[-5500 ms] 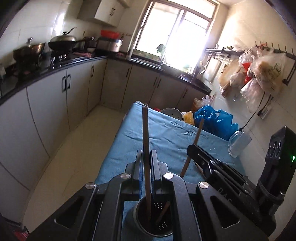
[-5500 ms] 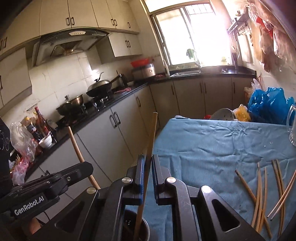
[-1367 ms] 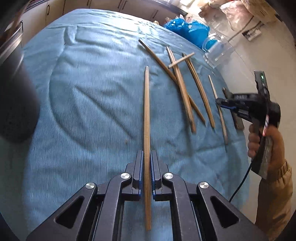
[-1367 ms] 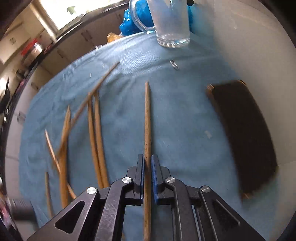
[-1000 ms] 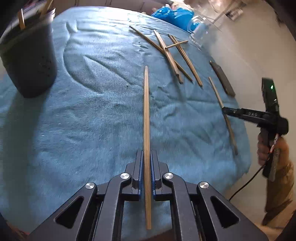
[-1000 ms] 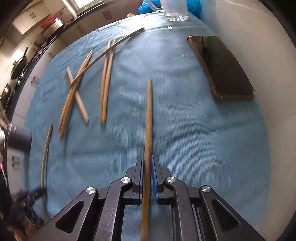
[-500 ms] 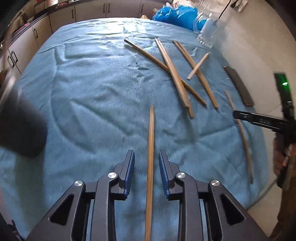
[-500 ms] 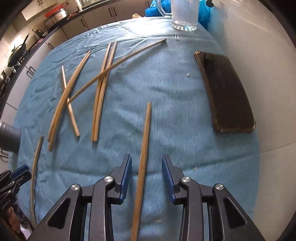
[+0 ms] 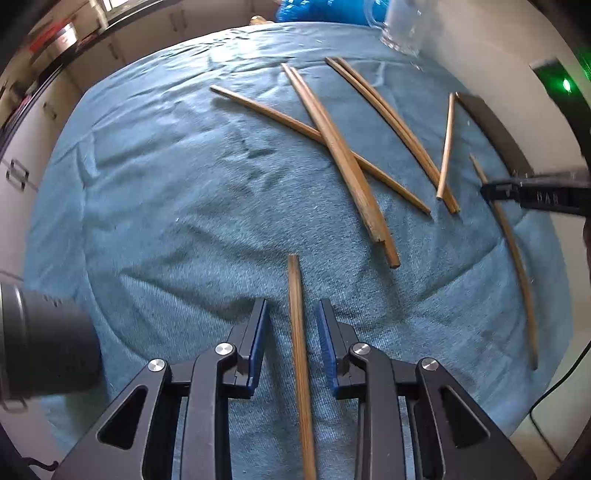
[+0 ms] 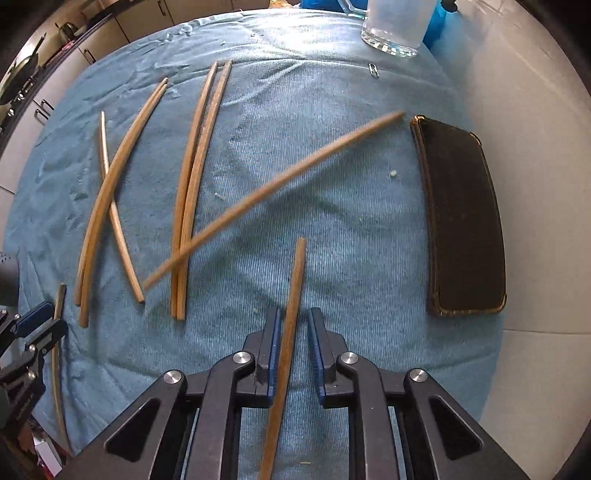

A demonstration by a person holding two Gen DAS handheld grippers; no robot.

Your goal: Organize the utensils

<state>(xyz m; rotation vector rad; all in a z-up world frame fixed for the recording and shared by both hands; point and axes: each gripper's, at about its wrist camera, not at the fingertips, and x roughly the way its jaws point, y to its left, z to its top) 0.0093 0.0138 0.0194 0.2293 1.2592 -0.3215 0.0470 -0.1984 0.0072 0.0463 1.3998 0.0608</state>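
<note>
Your left gripper point(image 9: 291, 339) points steeply down at the table; its jaws stand apart, having just opened. One chopstick point(image 9: 298, 343) lies between the blue pads point(image 9: 258, 347), lengthwise along the jaw line, touching neither. It rests flat on the blue cloth point(image 9: 177, 192) near the front edge of the table.

Your right gripper point(image 10: 293, 347) also points down, jaws narrowly parted after closing further. A second chopstick point(image 10: 290, 317) runs between its pads, close against the left pad point(image 10: 274, 347), with a clear gap to the right one. Whether the left pad touches it cannot be told.

The loose chopsticks point(image 10: 192, 177) lie scattered across the middle of the cloth, several crossing each other. One long stick point(image 10: 273, 188) slants over a pair.

A dark phone point(image 10: 461, 221) lies along the right edge of the table. A glass mug point(image 10: 395, 26) stands at the far right corner. A dark cup point(image 9: 40, 343) shows at the front left corner, blurred. Kitchen cabinets point(image 9: 37, 122) run beyond the left edge.
</note>
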